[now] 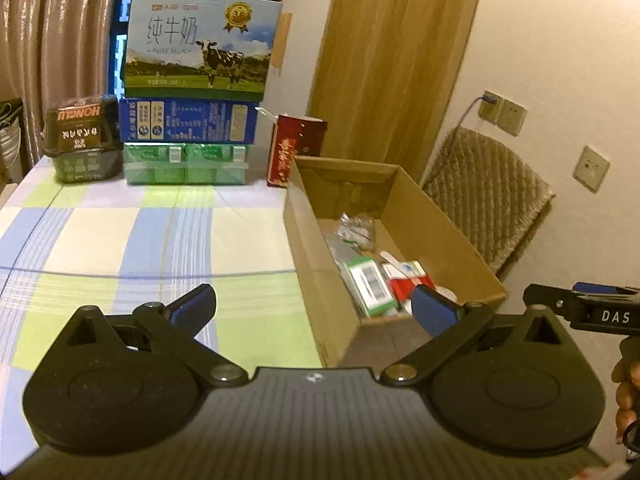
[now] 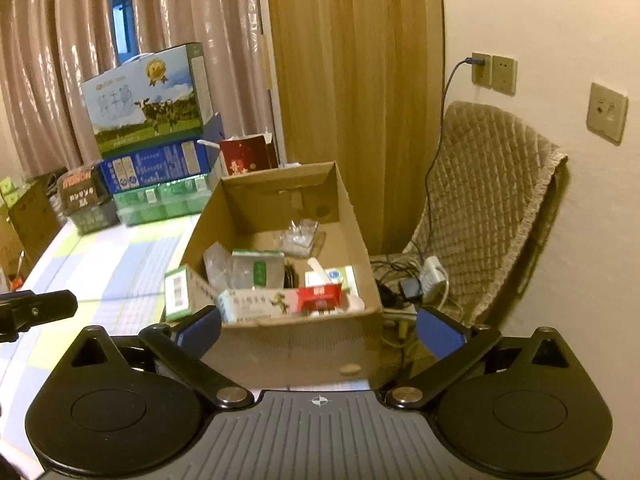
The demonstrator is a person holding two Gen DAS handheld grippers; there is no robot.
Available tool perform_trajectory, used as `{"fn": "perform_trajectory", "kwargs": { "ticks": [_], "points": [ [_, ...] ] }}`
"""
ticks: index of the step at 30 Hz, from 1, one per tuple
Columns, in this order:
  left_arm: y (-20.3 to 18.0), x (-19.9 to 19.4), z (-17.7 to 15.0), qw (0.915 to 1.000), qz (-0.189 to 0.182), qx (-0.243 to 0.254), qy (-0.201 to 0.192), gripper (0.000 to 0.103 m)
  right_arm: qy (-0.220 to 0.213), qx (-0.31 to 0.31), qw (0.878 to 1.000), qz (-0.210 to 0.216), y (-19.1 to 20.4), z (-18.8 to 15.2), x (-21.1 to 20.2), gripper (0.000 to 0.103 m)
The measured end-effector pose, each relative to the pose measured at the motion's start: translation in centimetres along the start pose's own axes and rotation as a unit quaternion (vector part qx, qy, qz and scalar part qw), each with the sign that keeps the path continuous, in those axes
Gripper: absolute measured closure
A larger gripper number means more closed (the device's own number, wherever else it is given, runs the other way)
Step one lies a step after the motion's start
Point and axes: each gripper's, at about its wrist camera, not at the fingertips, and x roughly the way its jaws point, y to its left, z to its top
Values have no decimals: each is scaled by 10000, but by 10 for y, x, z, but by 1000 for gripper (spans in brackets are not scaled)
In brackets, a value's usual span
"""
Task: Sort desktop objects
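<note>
Left wrist view: both tools spread wide, nothing held

Left tool [image 1: 314, 308] has its blue pads [image 1: 192, 306] spread fully apart, nothing between them; it hangs over the near edge of the counter [image 1: 120, 240], which wears a checked cloth. Right tool [image 2: 318, 328] is likewise spread wide and empty, aimed at the near wall of the cardboard box [image 2: 280, 344]. Its tip also shows at the right edge of the left view, with part of a hand [image 1: 626, 392] below it.

Cardboard box sits at the right side of the counter, open top. Inside, near end: green-and-white box [image 2: 178, 292] leaning at the left wall, long pale carton [image 2: 256, 304], red pack [image 2: 320, 298], clear plastic bags [image 2: 224, 268] behind them; smaller items too blurred to name.

Far end of counter: milk carton case [image 1: 200, 44] stacked on a blue case [image 1: 188, 122] and a green pack [image 1: 186, 162], dark package [image 1: 82, 140] to their left, red box [image 1: 290, 152] upright just behind the cardboard box. Quilted chair [image 2: 488, 208] stands by the wall, cables on its seat.
</note>
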Motion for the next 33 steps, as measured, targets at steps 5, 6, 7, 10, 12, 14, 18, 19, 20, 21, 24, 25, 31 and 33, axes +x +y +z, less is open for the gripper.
{"fn": "perform_trajectory", "kwargs": {
  "ticks": [5,6,7,10,12,14,18,19,20,21,24,25,31,33],
  "points": [
    [-9,-19,-9,9998,186,37,52,1,112,-162,9998,-103,9,-8,-25,2],
    [-10,-23,-11,9997,234,11,81,1,130,-181,9997,-114,10,-9,-28,2],
    [-10,-26,-12,9995,280,-38,108,1,152,-199,9996,-121,11,-11,-32,2],
    [-11,-38,-15,9986,435,-247,190,1,201,-265,9994,-80,15,-17,-43,2],
    [-13,-45,-18,9984,467,-211,218,1,218,-275,9994,-73,17,-20,-49,2],
    [-16,-50,-18,9981,551,-145,222,1,220,-222,9995,-56,17,-22,-55,2],
    [-22,-60,-17,9973,689,-89,251,1,236,-223,9995,-8,20,-25,-64,2],
    [-23,-62,-17,9970,722,-88,252,1,231,-258,9994,-10,22,-26,-66,2],
    [-25,-63,-17,9969,746,-88,231,1,223,-292,9993,-15,23,-26,-67,2],
    [-26,-65,-17,9970,744,-75,200,1,211,-321,9993,-19,24,-26,-69,2],
    [-28,-69,-17,9971,748,-99,115,1,164,-339,9993,-16,25,-25,-74,2],
    [-29,-69,-16,9970,758,-103,110,1,153,-329,9993,-13,25,-24,-74,2],
    [-31,-70,-15,9961,875,-78,38,1,103,-342,9994,-35,25,-22,-77,2],
    [-33,-70,-15,9959,899,-9,10,1,104,-338,9994,-30,25,-21,-77,2]
  ]
}}
